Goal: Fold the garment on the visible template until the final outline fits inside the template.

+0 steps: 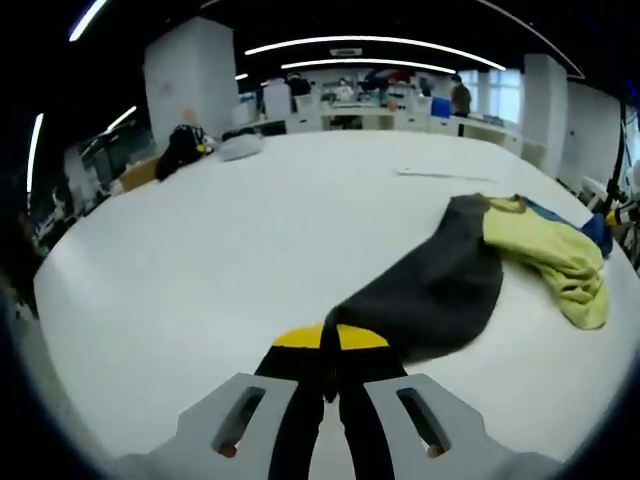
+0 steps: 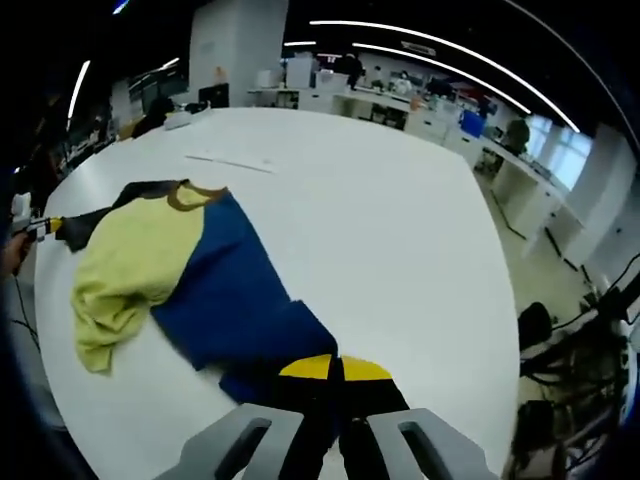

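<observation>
A garment in dark grey, yellow and blue lies bunched on the white table point(image 1: 200, 260). In the left gripper view its grey part point(image 1: 440, 285) runs from my left gripper point(image 1: 330, 340), whose jaws are shut on the grey edge, out to the yellow part point(image 1: 560, 260). In the right gripper view the blue part point(image 2: 235, 290) reaches my right gripper point(image 2: 335, 368), shut on its near edge. Its yellow part point(image 2: 130, 260) lies crumpled beyond, to the left. The left gripper point(image 2: 42, 227) shows at the far left, on the grey end.
A thin flat sheet point(image 1: 440, 175) lies on the table beyond the garment, also seen as a pale sheet point(image 2: 230, 162). A dark bag point(image 1: 183, 148) and a grey bundle point(image 1: 240, 147) sit at the far edge. Desks and chairs surround the table point(image 2: 400, 230).
</observation>
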Available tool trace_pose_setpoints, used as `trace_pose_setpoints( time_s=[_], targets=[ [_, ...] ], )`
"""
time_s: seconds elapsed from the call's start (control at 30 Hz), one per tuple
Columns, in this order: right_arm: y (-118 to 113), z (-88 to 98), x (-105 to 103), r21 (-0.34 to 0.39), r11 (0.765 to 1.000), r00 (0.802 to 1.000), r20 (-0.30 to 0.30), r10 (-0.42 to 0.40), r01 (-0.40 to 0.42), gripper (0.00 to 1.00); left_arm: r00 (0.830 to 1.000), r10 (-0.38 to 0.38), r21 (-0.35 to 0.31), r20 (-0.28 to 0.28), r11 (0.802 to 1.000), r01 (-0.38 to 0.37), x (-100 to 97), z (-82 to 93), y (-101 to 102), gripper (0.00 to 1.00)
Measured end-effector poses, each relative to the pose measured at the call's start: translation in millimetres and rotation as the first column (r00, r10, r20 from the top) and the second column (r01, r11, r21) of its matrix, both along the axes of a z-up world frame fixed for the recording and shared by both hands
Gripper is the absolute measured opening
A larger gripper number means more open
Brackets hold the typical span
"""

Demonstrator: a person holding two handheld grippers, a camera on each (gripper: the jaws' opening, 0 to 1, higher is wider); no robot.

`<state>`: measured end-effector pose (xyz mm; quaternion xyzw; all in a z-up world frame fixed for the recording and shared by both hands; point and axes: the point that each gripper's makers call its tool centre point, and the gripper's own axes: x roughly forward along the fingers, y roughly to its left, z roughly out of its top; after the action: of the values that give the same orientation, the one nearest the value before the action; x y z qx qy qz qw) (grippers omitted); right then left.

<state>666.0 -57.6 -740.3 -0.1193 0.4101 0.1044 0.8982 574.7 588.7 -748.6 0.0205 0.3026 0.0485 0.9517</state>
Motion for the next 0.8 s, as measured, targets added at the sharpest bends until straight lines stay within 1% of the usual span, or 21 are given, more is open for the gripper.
trace_pose_setpoints(
  time_s=[0.1,0.17,0.23,0.33,0.43,0.53,0.57,0.63,0.7,0.77,0.8],
  targets=[
    [-7,-6.1,3,-0.019,1.000,1.000,-0.016,-0.017,0.016,0.00,0.999,0.038,0.014,-0.019,0.999,-0.038,-5.7,-5.2,9,0.00],
    [-13,-9.3,5,-0.031,0.999,0.999,-0.020,-0.034,0.033,0.00,0.998,0.060,0.002,-0.021,0.998,-0.060,-7.5,-9.0,16,0.00],
    [-18,-12.7,8,-0.044,0.998,0.999,-0.025,-0.042,0.041,0.00,0.997,0.071,-0.002,-0.022,0.997,-0.071,-9.6,-10.2,17,0.00],
    [-26,-17.7,9,-0.067,0.996,0.998,-0.039,-0.057,0.054,0.00,0.996,0.079,0.037,-0.029,0.996,-0.078,-10.1,-13.3,24,0.00],
    [-30,-19.1,12,-0.070,0.995,0.997,-0.035,-0.068,0.065,0.00,0.996,0.084,0.034,-0.034,0.996,-0.082,-9.7,-15.8,26,0.00],
    [-34,-21.6,14,-0.068,0.994,0.996,-0.037,-0.083,0.080,0.00,0.997,0.068,0.061,-0.042,0.996,-0.065,-8.2,-18.6,26,0.00],
    [-34,-21.8,14,-0.066,0.994,0.995,-0.037,-0.088,0.085,0.00,0.997,0.066,0.061,-0.045,0.996,-0.063,-7.8,-19.6,26,0.00],
    [-34,-21.3,16,-0.038,0.993,0.994,-0.028,-0.109,0.108,0.00,0.997,0.065,0.063,-0.046,0.996,-0.062,-7.5,-19.9,27,0.00],
    [-41,-20.1,19,-0.017,0.992,0.992,-0.019,-0.129,0.128,0.00,0.997,0.061,0.069,-0.050,0.996,-0.058,-7.7,-20.1,26,0.01],
    [-40,-18.0,19,-0.003,0.991,0.991,-0.009,-0.136,0.136,0.00,0.998,0.053,0.066,-0.043,0.997,-0.050,-7.3,-19.6,25,0.03],
    [-36,-14.6,16,0.011,0.989,0.989,-0.004,-0.146,0.146,0.00,0.998,0.043,0.066,-0.040,0.997,-0.041,-7.8,-18.6,24,0.05]
  ],
)
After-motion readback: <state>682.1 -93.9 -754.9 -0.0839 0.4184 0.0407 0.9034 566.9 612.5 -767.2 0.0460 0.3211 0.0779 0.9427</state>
